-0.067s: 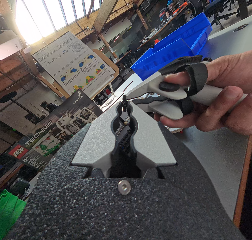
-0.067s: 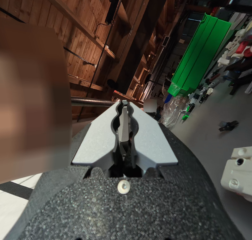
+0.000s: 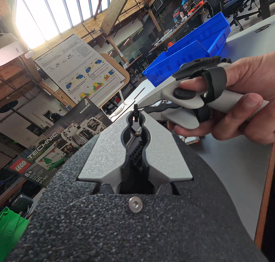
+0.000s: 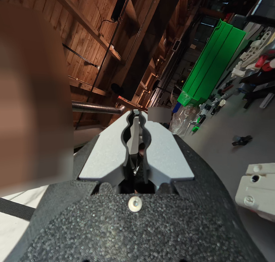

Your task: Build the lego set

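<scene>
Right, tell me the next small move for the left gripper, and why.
Probably keep the left gripper shut and ease its small black pin toward the right gripper, whose tips sit just beside it, holding a grey piece. Whether the parts touch is unclear.

Two handheld grippers with grey fingers and dark speckled bodies: the left gripper (image 3: 135,113), its jaws nipping one small black pin-like piece (image 3: 135,112), and the right gripper (image 4: 136,113), its jaws closed on one small dark grey round-ended piece (image 4: 135,112). One hand (image 3: 238,99) shows. One blue plastic bin (image 3: 193,58). One green plastic bin (image 4: 208,64). One printed cardboard box showing a white truck (image 3: 49,144). One white instruction sheet on a wooden board (image 3: 78,70). One grey tabletop (image 3: 230,165). One crumpled clear plastic bag (image 4: 181,120). The small loose parts scattered beyond it are too many and too blurred to count.
</scene>
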Tool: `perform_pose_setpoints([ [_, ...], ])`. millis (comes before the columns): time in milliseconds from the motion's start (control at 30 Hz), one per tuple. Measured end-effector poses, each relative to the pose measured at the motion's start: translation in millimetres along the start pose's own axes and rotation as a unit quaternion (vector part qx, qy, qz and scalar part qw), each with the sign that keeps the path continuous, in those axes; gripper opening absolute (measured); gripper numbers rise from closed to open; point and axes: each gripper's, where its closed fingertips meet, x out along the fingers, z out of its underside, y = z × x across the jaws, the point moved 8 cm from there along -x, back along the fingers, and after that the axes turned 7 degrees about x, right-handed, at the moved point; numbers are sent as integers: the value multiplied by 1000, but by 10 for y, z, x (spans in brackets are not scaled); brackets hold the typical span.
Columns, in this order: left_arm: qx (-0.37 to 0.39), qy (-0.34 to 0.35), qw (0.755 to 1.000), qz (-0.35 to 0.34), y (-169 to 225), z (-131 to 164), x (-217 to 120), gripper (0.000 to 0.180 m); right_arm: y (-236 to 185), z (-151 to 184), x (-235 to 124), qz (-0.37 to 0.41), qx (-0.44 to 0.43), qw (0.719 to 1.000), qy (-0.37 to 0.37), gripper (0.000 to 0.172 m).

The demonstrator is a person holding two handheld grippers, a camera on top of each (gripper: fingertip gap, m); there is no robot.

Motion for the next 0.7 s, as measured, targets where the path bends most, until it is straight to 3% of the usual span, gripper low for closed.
perform_pose_setpoints([
  [400,3,6,1000,7,26,9,-33,4,-107,-41,-14,65,-190,978,-51,5],
  [500,13,38,999,8,59,-65,-54,4,-36,-13,-15,127,-238,960,-77,2],
  [600,21,28,999,-6,61,-61,-43,4,-107,-29,-29,92,-222,969,-56,1],
  [700,-12,10,1000,-2,-13,23,-39,4,-96,-180,-147,141,-246,958,-44,1],
])
